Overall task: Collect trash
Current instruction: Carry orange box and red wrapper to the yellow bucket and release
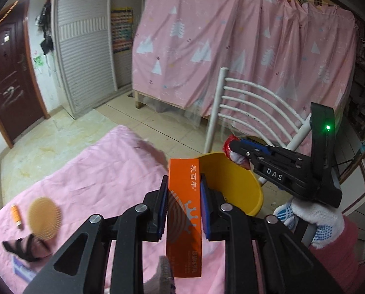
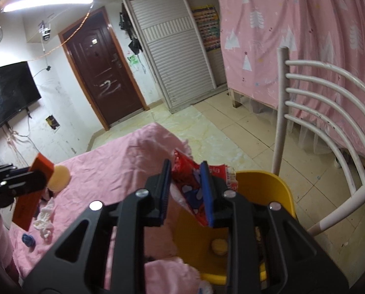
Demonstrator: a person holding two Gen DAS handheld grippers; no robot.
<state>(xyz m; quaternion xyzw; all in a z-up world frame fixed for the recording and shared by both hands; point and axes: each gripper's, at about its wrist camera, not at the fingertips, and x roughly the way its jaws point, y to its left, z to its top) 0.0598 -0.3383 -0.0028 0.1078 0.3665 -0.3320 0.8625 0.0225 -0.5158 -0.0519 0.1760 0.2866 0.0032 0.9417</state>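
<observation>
Left claw (image 1: 183, 204) is clamped on a tall orange box (image 1: 184, 210) with white Chinese lettering down one face, blue pads pressing both long sides, and the box stands roughly upright between them. From the right wrist camera you can see that same box (image 2: 32, 191) held up over the left part of the desk, with the left claw (image 2: 23, 181) dark and blurry around it.

Right claw (image 2: 186, 191) is closed on a crinkly red snack wrapper (image 2: 194, 191) with blue and white print, and it's sitting right above the yellow bin (image 2: 268, 183). There's a pale round bit of something already down in the bin's bottom. In the left view the right claw (image 1: 234, 148) pokes out over the far rim of the bin (image 1: 246, 188), wrapper (image 1: 229, 147) bunched at its tip, held by a white knit glove with blue dots (image 1: 315, 220).

The desk (image 1: 96, 171) is covered in a wrinkled pink cloth. The bin is just off its right edge. Near the left edge there's a round tan mesh-looking disc (image 1: 44, 218), a small orange tube (image 1: 16, 214) beside it, and some black straps (image 1: 20, 247) a bit closer in. The right view also shows crumpled white tissue (image 2: 44, 218) and a small blue lump (image 2: 28, 240) toward the near left corner.

Past the bin stands a white slatted chair (image 2: 317, 112), then the tiled floor, a pink tree-print curtain (image 1: 243, 49) and a dark red door (image 2: 104, 73).
</observation>
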